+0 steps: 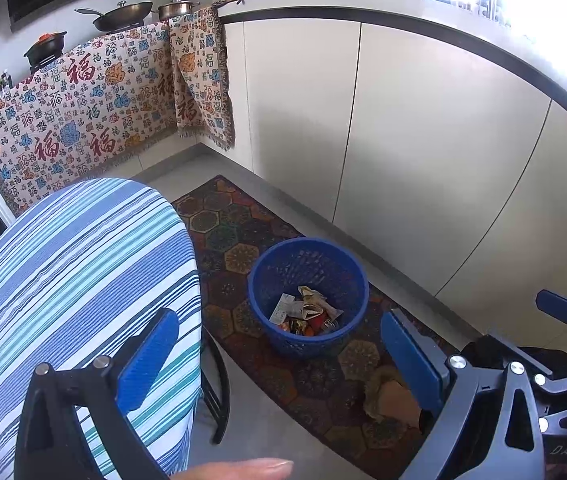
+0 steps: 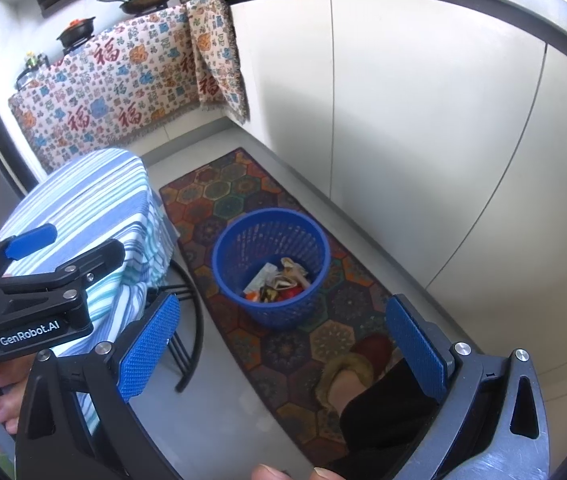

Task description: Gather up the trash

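Left tool [image 1: 279,364] and right tool [image 2: 283,344] both spread, empty; ahead and below, the bin [image 1: 308,296] holds crumpled wrappers [image 1: 305,312]; probably light, soft; pinch a raised fold.

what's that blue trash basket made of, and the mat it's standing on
The blue basket looks like moulded plastic: its walls are an even perforated lattice with a smooth rim. The mat beneath seems a woven or printed textile, matt, with flat hexagon patterns; which one I cannot tell.
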Demonstrator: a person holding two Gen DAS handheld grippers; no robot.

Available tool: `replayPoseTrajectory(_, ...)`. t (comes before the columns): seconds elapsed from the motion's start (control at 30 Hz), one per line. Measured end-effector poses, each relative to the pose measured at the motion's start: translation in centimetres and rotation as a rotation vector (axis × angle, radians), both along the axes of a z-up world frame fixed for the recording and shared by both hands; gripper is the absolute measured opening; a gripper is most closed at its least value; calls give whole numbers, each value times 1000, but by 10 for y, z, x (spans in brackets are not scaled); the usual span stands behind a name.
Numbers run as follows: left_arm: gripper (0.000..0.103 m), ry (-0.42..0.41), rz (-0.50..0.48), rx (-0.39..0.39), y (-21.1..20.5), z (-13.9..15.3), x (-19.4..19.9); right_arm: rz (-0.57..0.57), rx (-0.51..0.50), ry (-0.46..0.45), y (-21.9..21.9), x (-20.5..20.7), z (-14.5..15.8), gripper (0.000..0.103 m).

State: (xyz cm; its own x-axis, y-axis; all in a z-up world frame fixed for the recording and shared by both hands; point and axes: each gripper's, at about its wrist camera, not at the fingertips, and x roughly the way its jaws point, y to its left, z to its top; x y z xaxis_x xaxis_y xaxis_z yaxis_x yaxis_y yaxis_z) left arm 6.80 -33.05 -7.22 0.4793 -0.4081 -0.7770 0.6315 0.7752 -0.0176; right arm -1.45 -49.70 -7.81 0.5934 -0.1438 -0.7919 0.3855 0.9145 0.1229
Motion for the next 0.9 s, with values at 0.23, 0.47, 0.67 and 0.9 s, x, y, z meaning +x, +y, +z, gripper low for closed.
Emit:
replayPoseTrajectory(0.23,103,5,3,1,0,-1,3,5,-1,6,3,1,-1,103)
replayPoseTrajectory(0.47,103,5,5,1,2,-1,4,6,-3,12,4,3,-2,103)
replayPoseTrajectory(0.67,103,5,4,1,2,-1,4,7,-6,14,3,3,-2,103)
replayPoseTrajectory(0.9,103,4,6,1,1,-2,5,12,-5,13,5,3,-2,103)
